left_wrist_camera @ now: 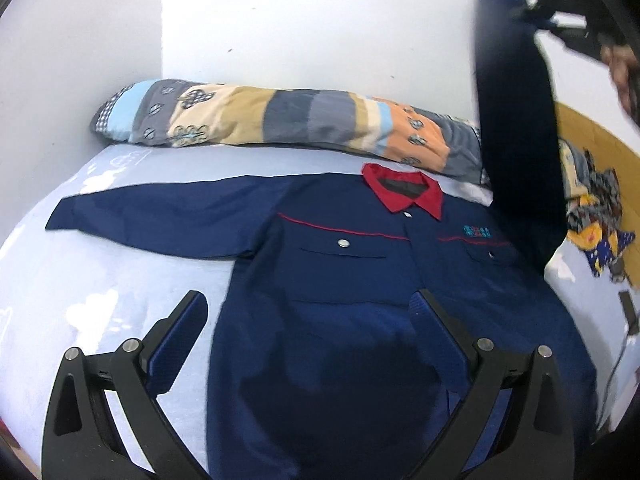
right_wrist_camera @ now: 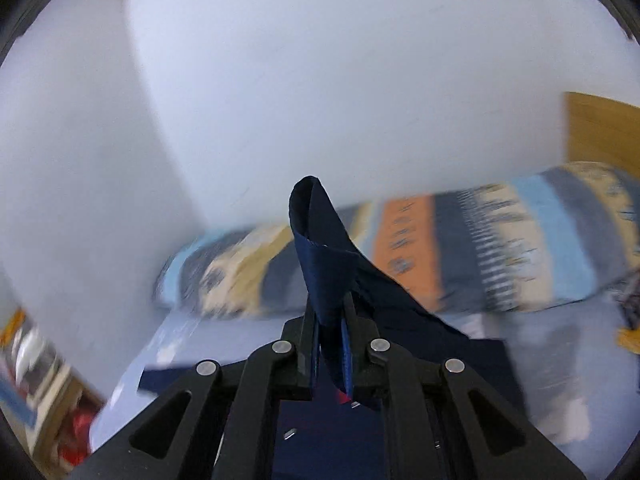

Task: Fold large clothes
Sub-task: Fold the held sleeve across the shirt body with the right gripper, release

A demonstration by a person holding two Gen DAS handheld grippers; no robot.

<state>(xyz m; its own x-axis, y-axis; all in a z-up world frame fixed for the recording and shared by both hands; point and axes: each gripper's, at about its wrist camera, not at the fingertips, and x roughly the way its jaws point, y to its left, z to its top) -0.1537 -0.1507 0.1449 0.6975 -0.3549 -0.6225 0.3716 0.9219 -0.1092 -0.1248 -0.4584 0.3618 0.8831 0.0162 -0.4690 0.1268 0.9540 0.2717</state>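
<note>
- Lying face up on the light blue bed sheet (left_wrist_camera: 52, 288) is the navy work shirt (left_wrist_camera: 340, 280), its red collar (left_wrist_camera: 404, 192) toward the patchwork pillow (left_wrist_camera: 280, 120) against the white wall (left_wrist_camera: 320, 20).
- My left tool (left_wrist_camera: 308, 300) hangs above the shirt's lower front with its fingers wide apart and nothing between them; one finger sits over the sheet, the other over the navy cloth.
- The sleeve on the left of that view lies flat and stretched out across the sheet, well away from both tools.
- My right tool (right_wrist_camera: 330, 320) is clamped tight on the cuff end of the other sleeve (right_wrist_camera: 320, 264), the fabric poking up past the fingertips in a folded loop.
- From the left wrist camera, that sleeve (left_wrist_camera: 516, 140) rises steeply off the bed at the right, hanging taut from the right tool (left_wrist_camera: 536, 12) near the top corner.
- A crumpled patterned cloth (left_wrist_camera: 596, 216) lies beside a wooden headboard (left_wrist_camera: 580, 124) at the far right.
- The right wrist view is blurred.
</note>
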